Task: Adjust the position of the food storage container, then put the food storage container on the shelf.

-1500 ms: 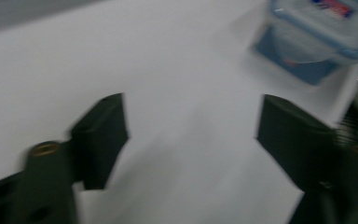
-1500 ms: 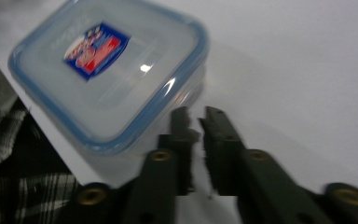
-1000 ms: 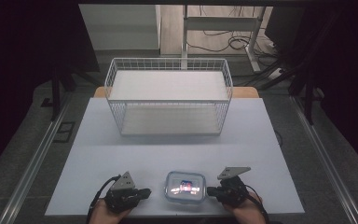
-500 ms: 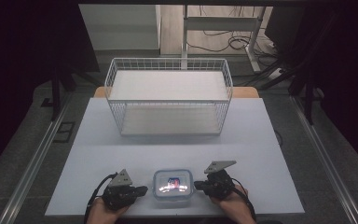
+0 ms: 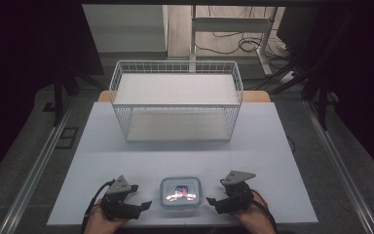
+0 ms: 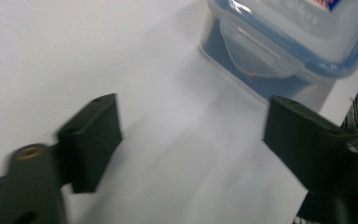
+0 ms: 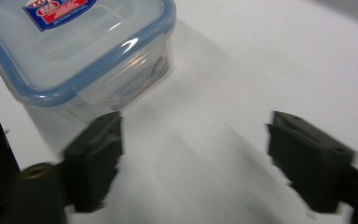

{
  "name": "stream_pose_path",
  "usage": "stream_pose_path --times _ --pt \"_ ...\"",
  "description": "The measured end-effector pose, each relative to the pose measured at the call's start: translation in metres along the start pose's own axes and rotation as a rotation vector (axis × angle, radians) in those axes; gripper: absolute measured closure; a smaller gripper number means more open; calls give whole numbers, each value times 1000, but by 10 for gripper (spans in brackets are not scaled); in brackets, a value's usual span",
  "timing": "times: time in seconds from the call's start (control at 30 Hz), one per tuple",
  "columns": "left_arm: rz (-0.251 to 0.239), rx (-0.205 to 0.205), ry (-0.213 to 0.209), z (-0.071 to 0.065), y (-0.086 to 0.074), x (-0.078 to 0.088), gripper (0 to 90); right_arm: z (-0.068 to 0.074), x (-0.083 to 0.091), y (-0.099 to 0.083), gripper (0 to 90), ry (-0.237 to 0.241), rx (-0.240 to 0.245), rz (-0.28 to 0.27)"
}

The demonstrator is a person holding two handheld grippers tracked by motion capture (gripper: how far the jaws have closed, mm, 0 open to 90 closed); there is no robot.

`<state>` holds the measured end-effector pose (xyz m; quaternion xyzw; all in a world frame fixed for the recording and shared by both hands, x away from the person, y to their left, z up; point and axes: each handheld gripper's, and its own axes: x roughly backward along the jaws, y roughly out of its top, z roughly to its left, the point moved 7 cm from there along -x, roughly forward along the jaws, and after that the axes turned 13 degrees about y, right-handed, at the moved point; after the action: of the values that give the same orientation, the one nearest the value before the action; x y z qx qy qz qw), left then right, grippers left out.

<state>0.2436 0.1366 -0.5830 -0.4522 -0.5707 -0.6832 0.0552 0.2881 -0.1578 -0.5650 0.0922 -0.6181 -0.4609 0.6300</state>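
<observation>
At the near edge of the white worktop (image 5: pixel 126 146), the left gripper (image 5: pixel 137 197) is held just left of a clear lidded container (image 5: pixel 180 193), its jaws having just been opening and now set wide apart with only bare worktop between them. The container, with its blue-rimmed lid and red-and-blue label, is seen resting flat between the two grippers, touched by neither. To its right, the right gripper (image 5: pixel 215 192) is likewise spread, its jaws just opened and nothing held, while a white wire basket (image 5: pixel 176 105) is set well beyond, toward the far edge.
</observation>
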Motion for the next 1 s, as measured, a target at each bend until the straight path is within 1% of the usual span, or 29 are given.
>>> stream_pose_path --times 0.03,0.07,0.1,0.17,0.2,0.27,0.43,0.5,0.6,0.73,0.77,0.8,0.83,0.87,0.9,0.93,0.97,1.0 --pt "-11 9 2 1 1 1 172 0 0 0 148 0 0 0" --pt "-20 15 4 2 3 1 112 0 -1 1 95 -6 0 -5" --pt "-22 26 1 2 4 2 92 0 -1 2 88 -8 3 -4" --pt "-28 37 -7 2 5 2 87 0 -1 2 84 -7 1 -6" --pt "-26 37 -14 2 6 3 86 1 -1 3 72 3 -12 -13" --pt "-28 35 -39 -1 6 4 83 2 -1 4 54 15 -25 -21" --pt "-36 24 -55 -5 9 5 86 6 2 10 19 29 -35 -36" --pt "-44 29 -70 -7 12 5 86 8 4 12 13 35 -45 -39" --pt "-59 45 -94 -11 18 4 86 12 6 19 15 47 -60 -54" --pt "-72 38 -116 -18 26 0 88 20 7 29 74 51 -42 -75" --pt "-76 39 -120 -19 28 -1 88 24 6 33 106 70 -42 -87" --pt "-81 40 -127 -20 31 -2 88 24 6 33 106 70 -42 -87" --pt "-85 42 -136 -21 34 -3 88 26 3 36 121 93 -46 -92" --pt "-84 44 -144 -22 36 -5 88 26 3 36 121 93 -46 -92" --pt "-83 45 -149 -23 38 -7 87 27 1 37 122 108 -51 -90" --pt "-80 45 -157 -24 40 -10 86 29 -4 39 121 134 -59 -91" --pt "-75 47 -170 -25 42 -13 86 29 -4 39 121 134 -59 -91" --pt "-67 47 -179 -26 44 -16 84 30 -7 40 116 143 -64 -86"
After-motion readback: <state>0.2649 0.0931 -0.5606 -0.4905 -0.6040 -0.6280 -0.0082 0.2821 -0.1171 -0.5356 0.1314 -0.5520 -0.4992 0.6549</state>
